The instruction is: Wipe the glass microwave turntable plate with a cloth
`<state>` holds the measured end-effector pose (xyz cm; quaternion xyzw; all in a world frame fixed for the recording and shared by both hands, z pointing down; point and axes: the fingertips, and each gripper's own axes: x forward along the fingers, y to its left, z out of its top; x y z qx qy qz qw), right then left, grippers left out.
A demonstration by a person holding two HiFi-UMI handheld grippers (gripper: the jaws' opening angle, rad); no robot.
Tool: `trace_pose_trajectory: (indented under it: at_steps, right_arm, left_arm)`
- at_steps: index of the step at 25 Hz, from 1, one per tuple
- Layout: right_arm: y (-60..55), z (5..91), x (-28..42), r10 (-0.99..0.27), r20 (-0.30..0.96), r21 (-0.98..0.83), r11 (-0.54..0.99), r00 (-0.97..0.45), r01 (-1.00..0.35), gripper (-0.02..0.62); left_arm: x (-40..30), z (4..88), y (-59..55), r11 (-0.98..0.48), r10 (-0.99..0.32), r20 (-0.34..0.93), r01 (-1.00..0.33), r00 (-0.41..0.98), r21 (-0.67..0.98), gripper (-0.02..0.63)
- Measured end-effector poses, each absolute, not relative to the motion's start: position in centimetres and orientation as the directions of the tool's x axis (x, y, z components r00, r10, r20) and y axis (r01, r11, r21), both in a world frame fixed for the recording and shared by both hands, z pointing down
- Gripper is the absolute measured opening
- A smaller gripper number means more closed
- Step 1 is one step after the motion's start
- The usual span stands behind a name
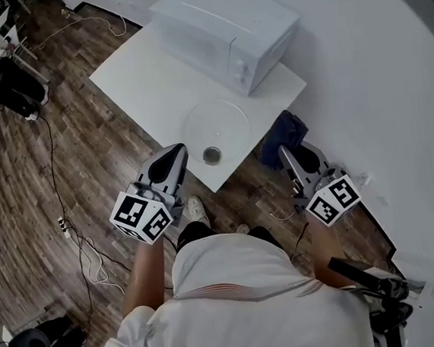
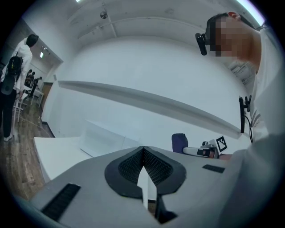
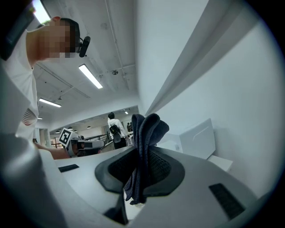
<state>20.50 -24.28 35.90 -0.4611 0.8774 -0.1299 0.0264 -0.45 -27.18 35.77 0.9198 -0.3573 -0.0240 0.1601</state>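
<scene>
The clear glass turntable plate (image 1: 216, 125) lies on the white table (image 1: 147, 84), near its front corner, with a small dark roller ring (image 1: 212, 155) at its near edge. My left gripper (image 1: 175, 154) hovers just left of the plate's near side, jaws shut with nothing between them (image 2: 143, 151). My right gripper (image 1: 282, 152) is off the table's right edge, shut on a dark blue cloth (image 1: 282, 136). In the right gripper view the cloth (image 3: 144, 151) sticks up from between the jaws.
A white microwave (image 1: 226, 29) stands at the table's back right, behind the plate. A white wall (image 1: 391, 76) runs along the right. Wood floor (image 1: 18, 173) with cables and chairs lies to the left. Other people stand far off in both gripper views.
</scene>
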Motion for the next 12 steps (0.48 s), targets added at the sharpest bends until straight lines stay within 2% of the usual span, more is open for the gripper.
trace_pose_trajectory:
  at_steps: [7,12]
  right_arm:
    - [-30.1,35.4,14.5,-0.829,0.107,-0.227,0.518,-0.550,-0.825,0.060]
    - [-32.8,36.7,12.6,-0.836,0.136,-0.250,0.491,-0.532,-0.835,0.060]
  left_arm:
    - [-6.0,36.5,-34.3,-0.708,-0.639,0.069,-0.620,0.766,0.338,0.011]
    - [-7.2,38.2,-37.4,-0.721,-0.609,0.083,-0.594,0.789,0.357,0.011]
